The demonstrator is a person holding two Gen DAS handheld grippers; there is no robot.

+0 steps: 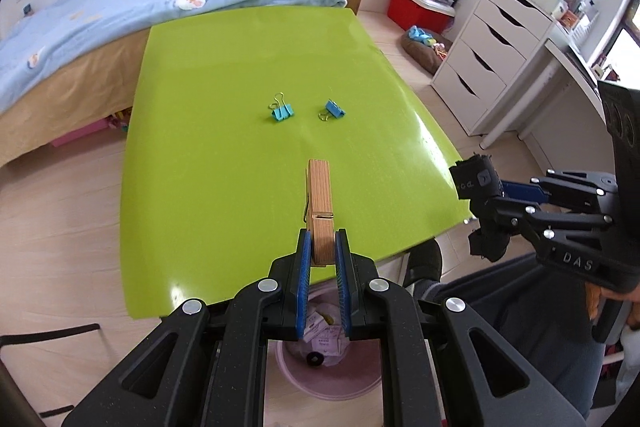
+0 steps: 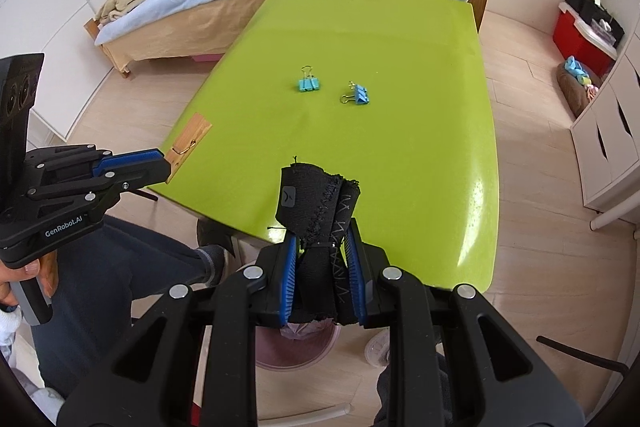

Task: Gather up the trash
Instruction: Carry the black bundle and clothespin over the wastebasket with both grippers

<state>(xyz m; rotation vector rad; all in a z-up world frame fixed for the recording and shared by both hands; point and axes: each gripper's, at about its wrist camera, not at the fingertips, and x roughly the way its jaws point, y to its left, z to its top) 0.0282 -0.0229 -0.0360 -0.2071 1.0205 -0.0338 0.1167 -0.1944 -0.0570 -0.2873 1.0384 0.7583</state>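
Note:
My left gripper (image 1: 322, 247) is shut on a large wooden clothespin (image 1: 319, 211), which sticks out forward over the near edge of the green table (image 1: 224, 131). In the right wrist view the same clothespin (image 2: 188, 139) shows at the left gripper's tip. My right gripper (image 2: 322, 233) is shut on a folded black fabric strap (image 2: 316, 207); that strap (image 1: 480, 187) also appears in the left wrist view beyond the table's right edge. Two blue binder clips (image 1: 282, 111) (image 1: 334, 109) lie mid-table. A pink bin (image 1: 332, 359) with paper scraps sits on the floor under the left gripper.
A bed with a blue quilt (image 1: 120, 7) and plush toys borders the table's far side. White drawers (image 1: 484, 55) and a red box (image 1: 416, 7) stand to the right. A person's dark-clad legs (image 2: 132, 267) are by the table's near edge.

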